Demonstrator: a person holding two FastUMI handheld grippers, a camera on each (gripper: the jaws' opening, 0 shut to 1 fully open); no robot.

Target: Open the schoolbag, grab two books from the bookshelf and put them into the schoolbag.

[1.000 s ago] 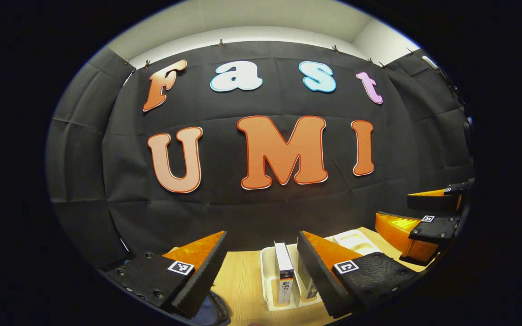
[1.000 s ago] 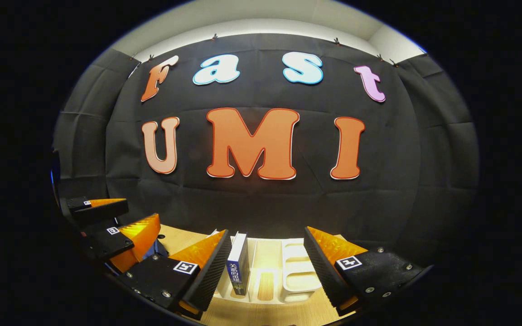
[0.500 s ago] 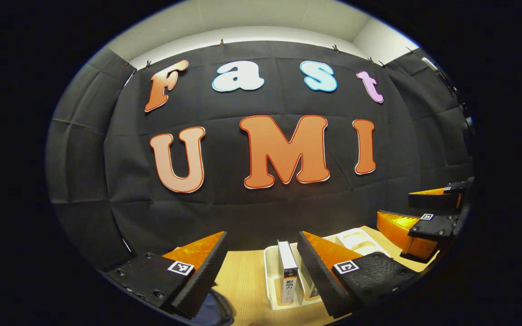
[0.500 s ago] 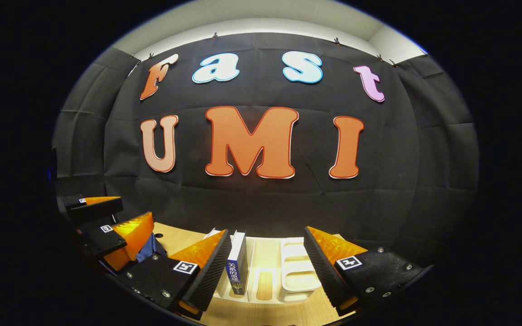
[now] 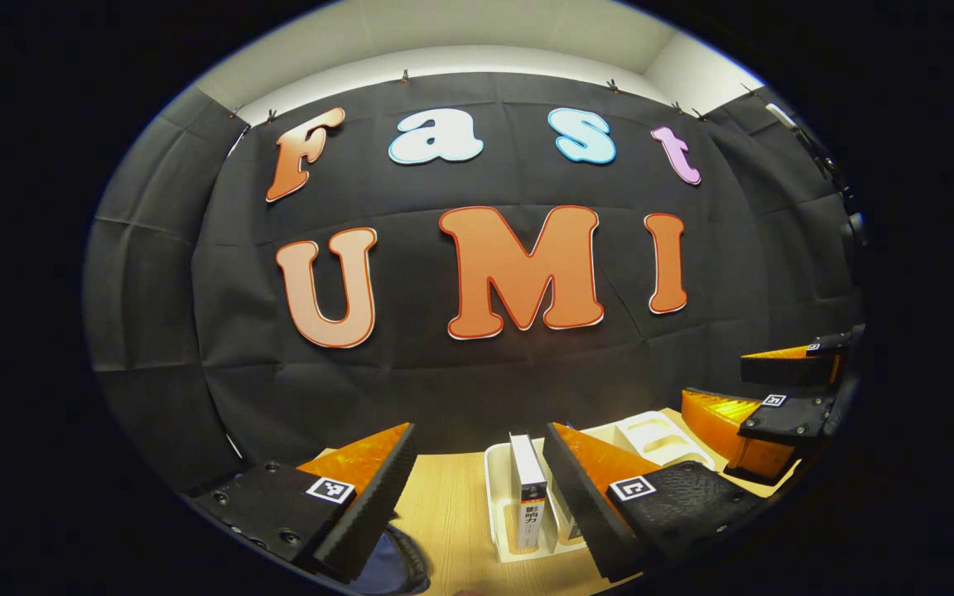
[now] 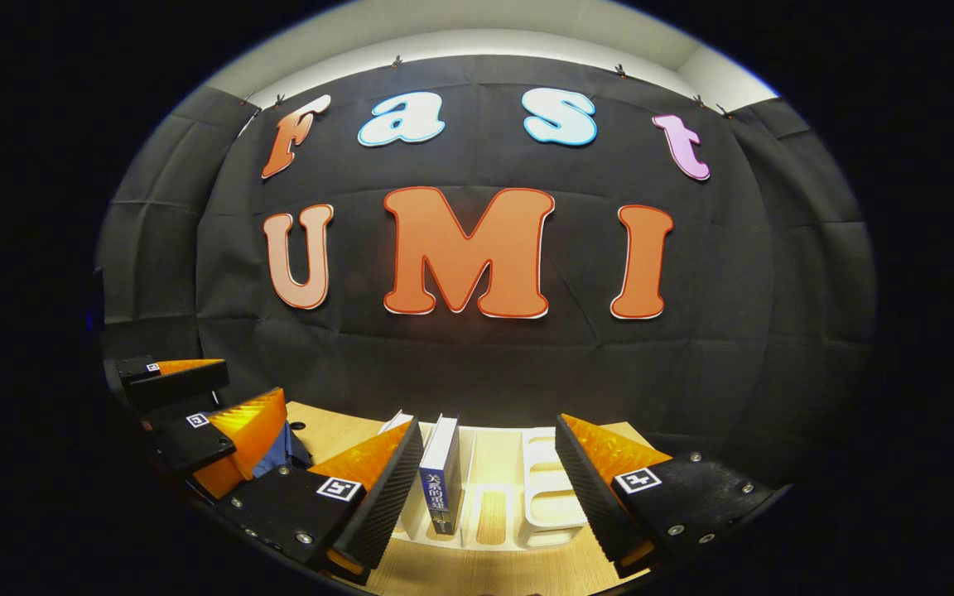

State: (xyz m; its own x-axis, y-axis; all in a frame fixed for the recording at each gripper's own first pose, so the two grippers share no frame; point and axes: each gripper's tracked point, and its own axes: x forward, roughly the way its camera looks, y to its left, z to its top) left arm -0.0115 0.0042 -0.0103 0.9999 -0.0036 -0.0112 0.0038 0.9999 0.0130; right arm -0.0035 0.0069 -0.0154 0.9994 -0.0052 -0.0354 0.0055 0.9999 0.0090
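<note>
Both grippers hang side by side above the wooden table [image 5: 444, 513], pointed level at the booth wall, which suits a start: from here each camera looks down its own fingers at the white bookshelf [image 6: 543, 497], a slotted rack standing on the table ahead. The books stand upright in the slots with spines facing the grippers, so a spine can be pinched from the front and drawn straight out. In the left gripper view a white book [image 5: 528, 488] stands in a left-hand slot, just left of that gripper's right finger, with a second volume partly hidden behind the finger. In the right gripper view a blue book [image 6: 440, 472] stands upright just right of that gripper's left finger, and another pale book leans behind the finger. The left gripper [image 5: 477, 497] has its jaws wide apart, holding and touching nothing. The right gripper [image 6: 489, 488] is likewise spread wide and empty; it also shows at the right edge of the left gripper view, jaws parted. The schoolbag [image 5: 390, 567] appears as a dark blue fabric patch low under the left gripper, nearer than the rack; whether it is open cannot be told from this sliver. I judge that opening the bag is the likely step in hand, since no book is yet gripped.
</note>
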